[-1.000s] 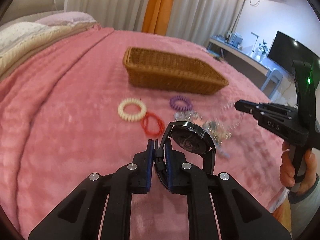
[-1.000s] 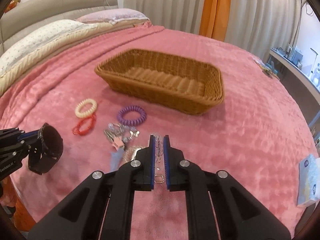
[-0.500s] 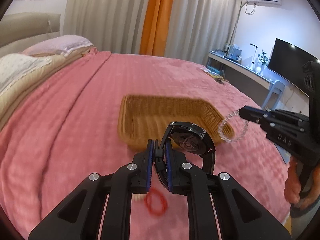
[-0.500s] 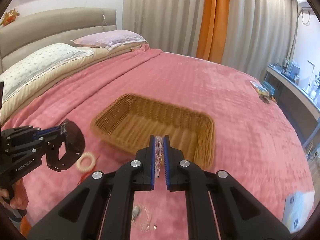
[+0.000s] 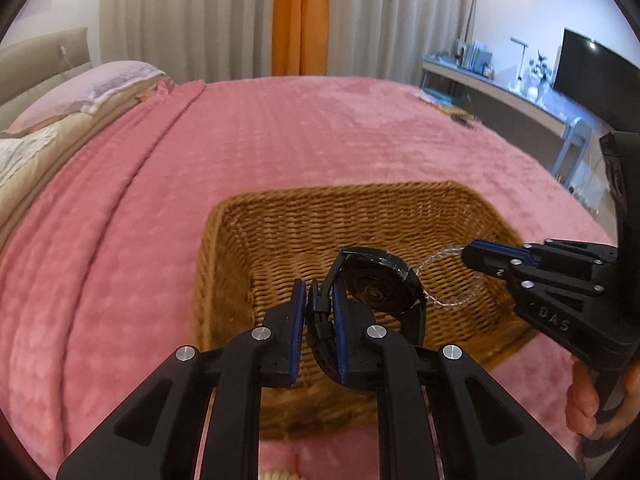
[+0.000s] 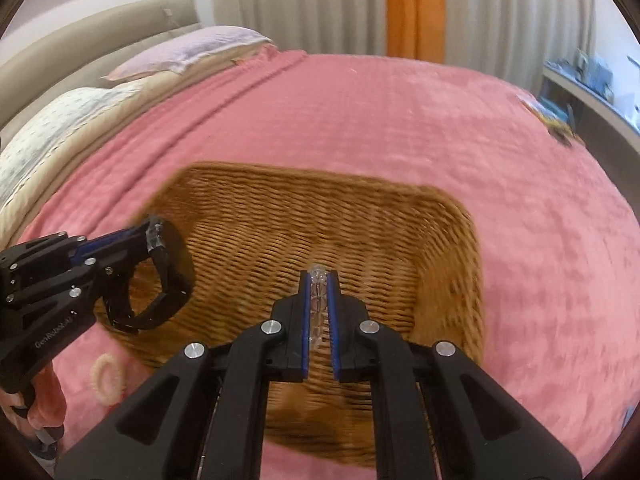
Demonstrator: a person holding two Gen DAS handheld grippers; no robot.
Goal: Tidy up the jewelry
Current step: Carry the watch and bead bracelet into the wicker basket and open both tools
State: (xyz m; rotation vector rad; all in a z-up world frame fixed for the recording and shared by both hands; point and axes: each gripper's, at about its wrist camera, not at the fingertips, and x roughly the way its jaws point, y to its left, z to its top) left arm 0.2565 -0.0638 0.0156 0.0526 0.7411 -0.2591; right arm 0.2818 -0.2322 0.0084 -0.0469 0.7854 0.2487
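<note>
Two pieces are in the air at once, both poised over the wicker basket (image 5: 352, 216) on the pink bed (image 5: 280, 128). The left gripper (image 5: 318, 312) has its jaws clamped on the strap of a black watch (image 5: 378, 284), the face hanging out to the side above the basket floor. The right gripper (image 6: 319, 308) has its jaws pinched tight on a clear beaded bracelet (image 6: 319, 296), and from the left camera you can see the bracelet's loop dangling free, just beside the watch.

That closeness is the worry. If both let go together, the loop could snag on the watch case or strap and the two would land in a tangle. The bracelet looks light and floppy, so it may cling to a pad rather than drop cleanly. The watch is held only by the strap, off-centre, so I'd expect it to swing and tumble on release, perhaps striking the basket wall.

A cream hair tie (image 6: 106, 374) lies on the bed outside the basket's near left corner, not yet collected.
</note>
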